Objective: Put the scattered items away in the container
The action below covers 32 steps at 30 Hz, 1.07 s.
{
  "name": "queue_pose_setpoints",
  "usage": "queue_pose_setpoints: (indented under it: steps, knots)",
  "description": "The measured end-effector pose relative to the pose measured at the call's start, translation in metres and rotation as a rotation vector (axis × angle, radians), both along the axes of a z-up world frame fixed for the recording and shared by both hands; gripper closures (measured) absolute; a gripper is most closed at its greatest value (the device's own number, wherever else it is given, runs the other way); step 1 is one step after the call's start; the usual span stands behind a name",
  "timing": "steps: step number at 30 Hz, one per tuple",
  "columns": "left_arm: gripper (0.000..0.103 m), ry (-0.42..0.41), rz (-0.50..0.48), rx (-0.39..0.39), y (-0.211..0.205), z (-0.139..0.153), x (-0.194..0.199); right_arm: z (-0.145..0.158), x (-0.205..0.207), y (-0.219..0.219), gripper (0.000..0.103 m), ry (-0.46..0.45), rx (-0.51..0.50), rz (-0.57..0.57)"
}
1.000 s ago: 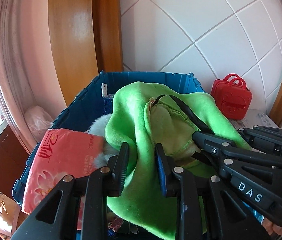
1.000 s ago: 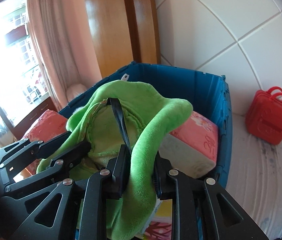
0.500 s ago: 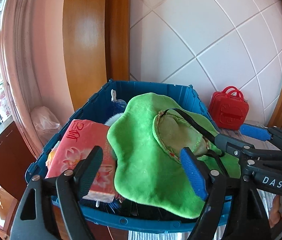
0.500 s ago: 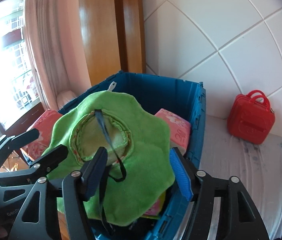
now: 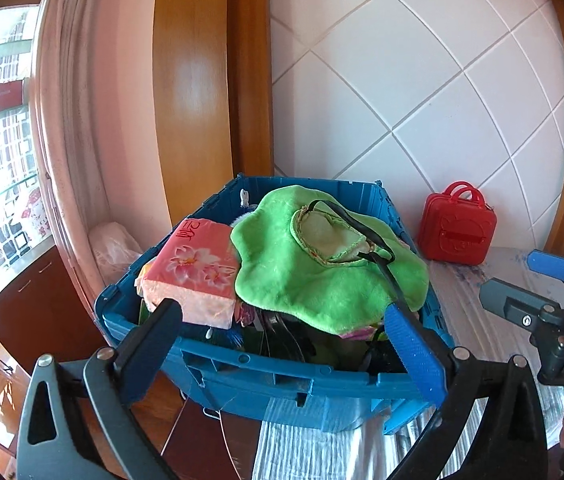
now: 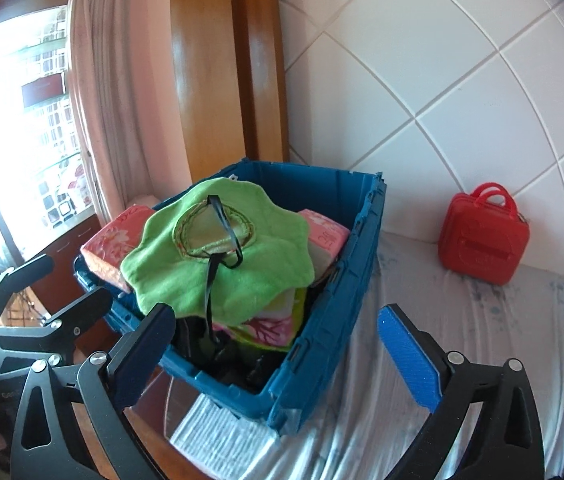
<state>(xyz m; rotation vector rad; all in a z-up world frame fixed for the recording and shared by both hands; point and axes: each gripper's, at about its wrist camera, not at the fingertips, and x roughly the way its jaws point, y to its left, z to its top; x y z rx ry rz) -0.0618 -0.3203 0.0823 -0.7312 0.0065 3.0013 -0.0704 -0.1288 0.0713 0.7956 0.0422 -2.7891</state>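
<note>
A blue crate (image 5: 282, 384) (image 6: 322, 320) stands on a cloth-covered surface, piled full. A green plush item with a black strap (image 5: 322, 264) (image 6: 221, 264) lies spread on top of the pile. Pink tissue packs (image 5: 193, 272) (image 6: 109, 248) lie under and beside it. My left gripper (image 5: 286, 344) is open and empty, held in front of the crate's near wall. My right gripper (image 6: 277, 344) is open and empty, held in front of the crate's near corner. A red toy suitcase (image 5: 458, 232) (image 6: 486, 240) stands outside the crate, to its right, by the tiled wall.
A white tiled wall (image 5: 422, 100) runs behind the crate. A wooden frame (image 5: 209, 80) and a pink curtain (image 5: 89, 120) stand at the left. The striped cloth (image 6: 462, 340) covers the surface right of the crate. The crate overhangs the surface's left edge.
Both grippers let go of the green plush item, opened wide and drew back from the crate. The plush item now lies flat on top of the pile.
</note>
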Motion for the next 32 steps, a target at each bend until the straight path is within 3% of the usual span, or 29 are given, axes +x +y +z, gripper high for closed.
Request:
queue_pose_setpoints:
  steps: [5,12,32]
  knots:
    - [0.0,0.006,-0.018,0.051,0.0,-0.002,0.03,-0.007,0.042,0.007,0.0,0.049,0.022,-0.012]
    - [0.0,-0.029,-0.014,0.067,0.013,-0.014,0.051,-0.026,0.078,0.017,0.0,0.016,0.0,-0.042]
    - [0.0,-0.059,0.03,0.054,0.018,-0.024,0.054,-0.035,0.074,0.032,0.0,-0.013,-0.024,-0.09]
